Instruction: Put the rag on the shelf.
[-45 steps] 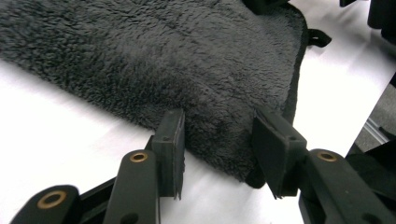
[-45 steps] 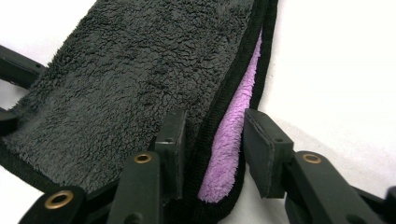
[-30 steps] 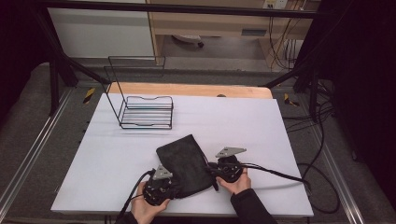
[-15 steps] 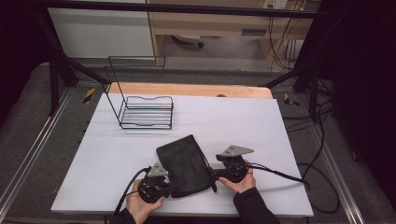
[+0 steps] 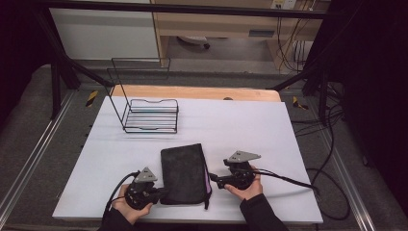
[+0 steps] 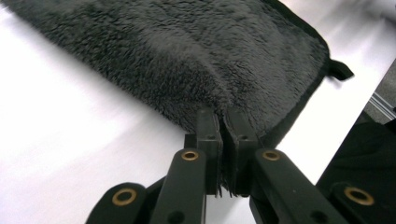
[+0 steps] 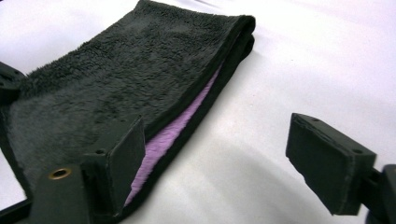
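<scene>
Black fleece towel [image 6: 187, 60] edge sits pinched in left hand-held gripper [image 6: 223, 140].

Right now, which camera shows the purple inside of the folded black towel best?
The right gripper view: the purple lining runs clearly along the black towel's open edge. The high view shows just a thin purple sliver there. The left gripper view shows black fleece pinched in the left claw.
</scene>
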`<state>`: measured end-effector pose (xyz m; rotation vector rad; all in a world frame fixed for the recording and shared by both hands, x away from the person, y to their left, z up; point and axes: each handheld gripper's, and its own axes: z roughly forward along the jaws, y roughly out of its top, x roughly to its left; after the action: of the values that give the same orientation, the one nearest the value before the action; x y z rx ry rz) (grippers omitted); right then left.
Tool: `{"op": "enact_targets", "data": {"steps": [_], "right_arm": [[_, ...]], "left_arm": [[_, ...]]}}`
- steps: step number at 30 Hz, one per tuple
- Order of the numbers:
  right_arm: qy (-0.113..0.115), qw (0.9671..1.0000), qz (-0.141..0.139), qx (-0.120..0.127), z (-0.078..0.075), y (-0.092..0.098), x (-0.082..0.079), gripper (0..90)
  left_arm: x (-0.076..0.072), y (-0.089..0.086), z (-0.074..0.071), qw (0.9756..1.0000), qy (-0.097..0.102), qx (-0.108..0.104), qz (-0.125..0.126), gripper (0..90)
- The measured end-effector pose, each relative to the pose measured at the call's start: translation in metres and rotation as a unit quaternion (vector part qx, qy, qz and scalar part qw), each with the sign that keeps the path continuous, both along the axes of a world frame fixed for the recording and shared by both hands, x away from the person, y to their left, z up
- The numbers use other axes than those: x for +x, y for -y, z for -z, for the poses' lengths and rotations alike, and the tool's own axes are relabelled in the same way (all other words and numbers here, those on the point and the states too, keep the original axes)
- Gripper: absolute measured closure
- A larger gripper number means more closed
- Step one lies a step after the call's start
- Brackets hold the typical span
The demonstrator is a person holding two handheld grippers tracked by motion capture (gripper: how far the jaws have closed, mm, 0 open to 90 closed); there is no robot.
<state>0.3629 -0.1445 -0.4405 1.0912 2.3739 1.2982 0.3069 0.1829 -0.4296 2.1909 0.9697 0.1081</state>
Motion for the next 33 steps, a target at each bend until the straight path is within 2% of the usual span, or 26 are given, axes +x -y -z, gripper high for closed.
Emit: {"op": "enact_targets", "data": {"steps": [6, 11, 15, 19, 26, 33], "right_arm": [[-0.001, 1.0000, 0.000, 0.001, 0.000, 0.000, 0.001, 14.5], [-0.002, 1.0000, 0.002, 0.005, 0.000, 0.000, 0.001, 12.2], [-0.006, 1.0000, 0.004, 0.005, -0.001, 0.000, 0.001, 10.1], [-0.003, 0.9999, 0.008, 0.007, -0.001, 0.000, 0.002, 7.4], [-0.001, 0.9999, 0.003, 0.015, -0.005, 0.002, 0.002, 4.7], [-0.001, 0.9998, 0.004, 0.018, -0.006, 0.002, 0.003, 3.6]], "left_arm": [[0.000, -0.019, 0.000, 1.0000, -0.003, 0.005, -0.008, 85.6], [-0.002, -0.018, 0.004, 0.9998, 0.014, 0.017, 0.002, 84.5], [-0.004, -0.019, 0.002, 0.9996, 0.023, 0.014, 0.005, 79.3], [-0.002, -0.024, -0.001, 0.9994, 0.032, 0.003, -0.010, 63.7], [0.011, -0.029, -0.009, 0.9984, 0.048, -0.021, -0.023, 34.6], [0.029, -0.038, -0.015, 0.9973, 0.054, -0.029, -0.040, 21.7]]}}
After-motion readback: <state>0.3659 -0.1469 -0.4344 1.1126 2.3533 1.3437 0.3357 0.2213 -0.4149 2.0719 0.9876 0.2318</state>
